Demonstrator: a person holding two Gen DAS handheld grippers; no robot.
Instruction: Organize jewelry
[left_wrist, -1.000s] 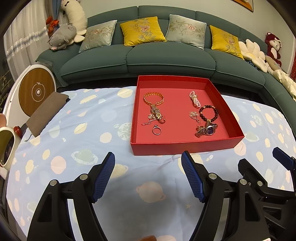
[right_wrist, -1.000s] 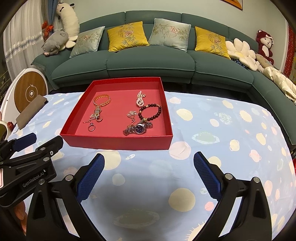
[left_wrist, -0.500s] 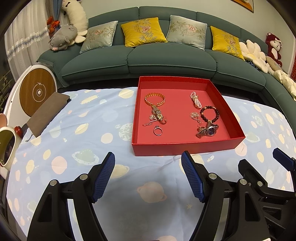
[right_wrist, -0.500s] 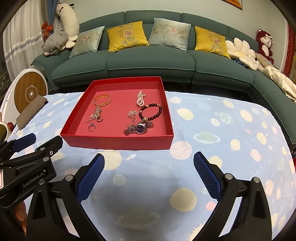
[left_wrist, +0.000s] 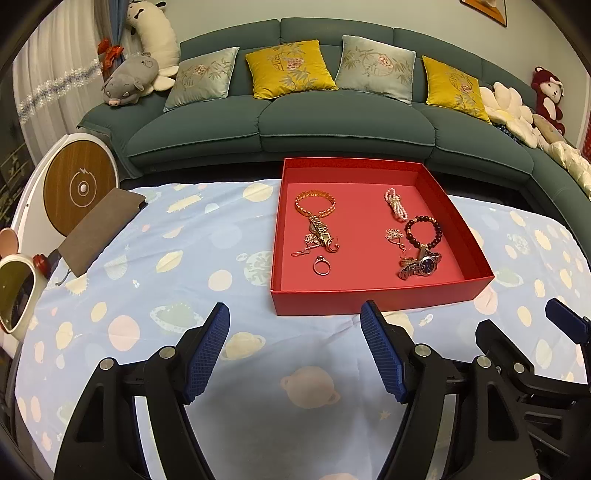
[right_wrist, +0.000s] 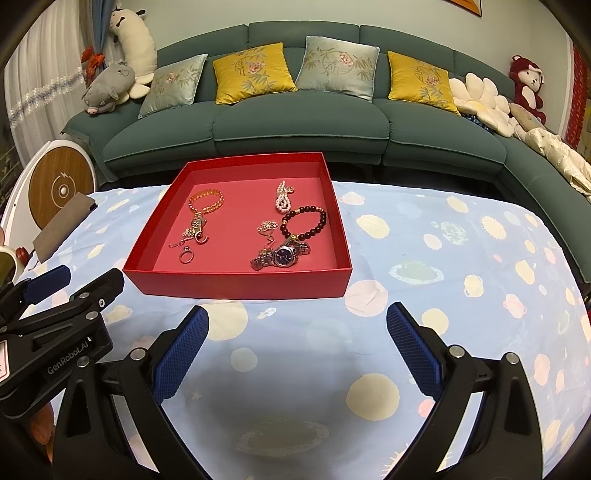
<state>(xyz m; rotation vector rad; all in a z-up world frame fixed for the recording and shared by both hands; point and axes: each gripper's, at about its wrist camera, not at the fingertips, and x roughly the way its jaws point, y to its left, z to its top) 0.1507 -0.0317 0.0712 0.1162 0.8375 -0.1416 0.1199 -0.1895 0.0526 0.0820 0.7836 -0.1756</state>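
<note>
Hovering above the pale blue planet-print tablecloth (right_wrist: 443, 258), the left gripper (left_wrist: 293, 345) and right gripper (right_wrist: 295, 345) both gape wide, grasping nothing. White "GenRobot.AI" lettering (right_wrist: 66, 360) shows on the left gripper's black body, at nine o'clock in the right wrist view. At twelve o'clock ahead sits the shallow square red cardboard tray (left_wrist: 369, 301), holding a gold chain bracelet (left_wrist: 315, 203), a silver ring (left_wrist: 321, 266), a dark beaded bracelet (left_wrist: 423, 232) and a blue-faced steel wristwatch (left_wrist: 421, 266).

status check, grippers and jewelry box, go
Left gripper open, empty; right gripper open, empty. Jewelry sits in red box, untouched. Path to box unobstructed.
</note>
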